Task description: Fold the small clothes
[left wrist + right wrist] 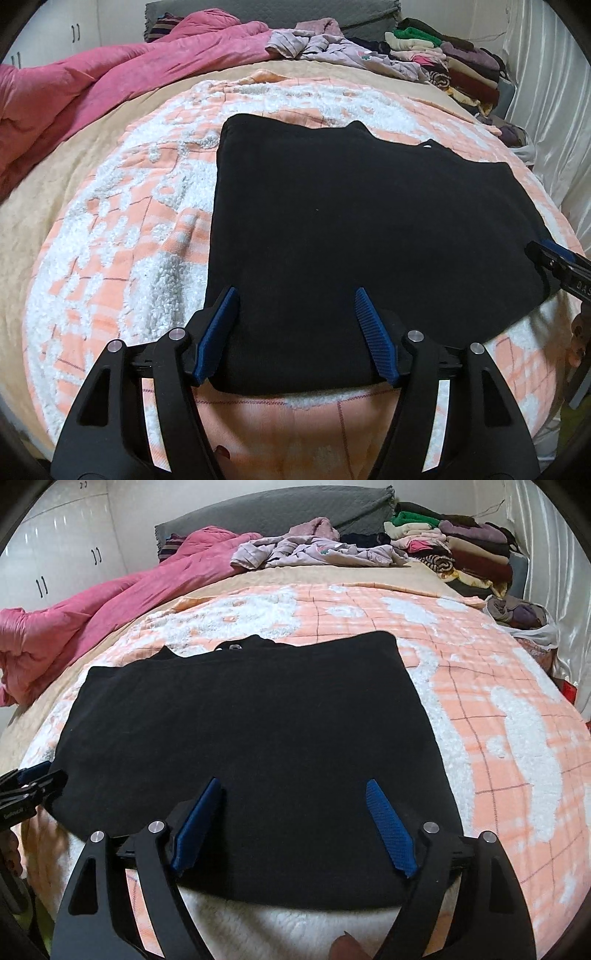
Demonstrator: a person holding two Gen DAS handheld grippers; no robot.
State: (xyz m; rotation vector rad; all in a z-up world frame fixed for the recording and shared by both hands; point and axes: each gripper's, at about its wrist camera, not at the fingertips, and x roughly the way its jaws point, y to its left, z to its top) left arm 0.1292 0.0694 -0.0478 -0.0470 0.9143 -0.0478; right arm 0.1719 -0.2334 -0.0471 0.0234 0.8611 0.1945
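Black garment (354, 236) is laid flat on the peach-and-white blanket (122, 236) of the bed, already doubled over, it seems, with its near edge between the spread jaws of both tongs. Left tongs (295, 332) and right tongs (291, 823) are held apart over that near edge, and nothing is clamped. A further fold is judged to be in hand; next, the near hem should be gripped at two places and carried toward the far edge.
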